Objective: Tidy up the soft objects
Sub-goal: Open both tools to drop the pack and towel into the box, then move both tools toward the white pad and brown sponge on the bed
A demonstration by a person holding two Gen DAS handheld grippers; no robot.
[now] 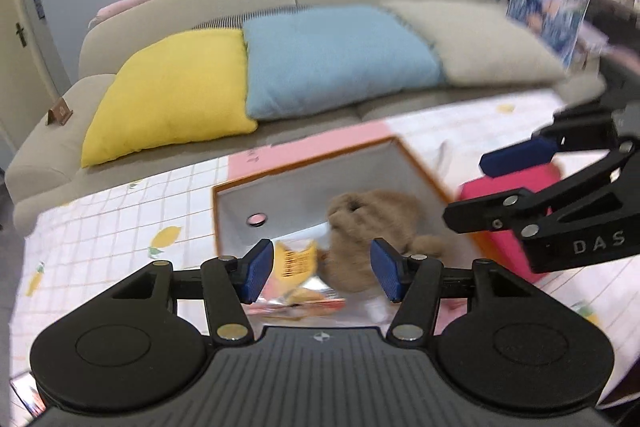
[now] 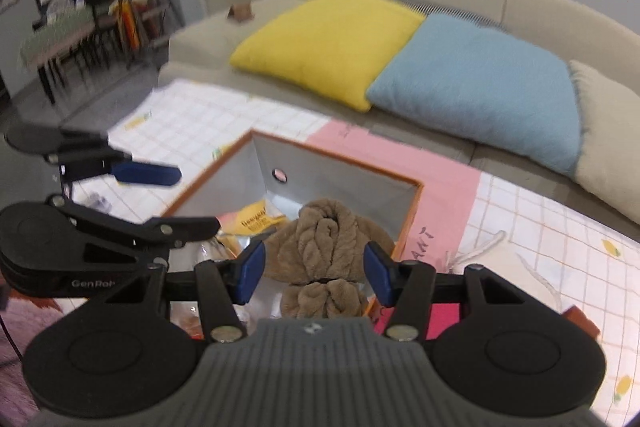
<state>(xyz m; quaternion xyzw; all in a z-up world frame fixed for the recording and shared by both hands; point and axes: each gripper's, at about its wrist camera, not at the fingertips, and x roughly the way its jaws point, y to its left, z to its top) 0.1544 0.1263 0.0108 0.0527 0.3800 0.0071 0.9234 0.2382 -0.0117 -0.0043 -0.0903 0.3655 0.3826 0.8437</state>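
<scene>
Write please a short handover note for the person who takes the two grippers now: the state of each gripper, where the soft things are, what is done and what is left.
Left gripper: open, nothing between its fingers, above the box.
Right gripper: open too, holding nothing, also above the box.
Brown plush bundle: lies inside the orange-rimmed box, beside a yellow snack packet.
Pink item: outside the box, next to its wall; too hidden to name.
Yellow cushion, blue cushion and beige cushion: in a row on the sofa.
Done: plush is in the box.
Left: probably the pink item; check the cloth-covered table for more.
</scene>
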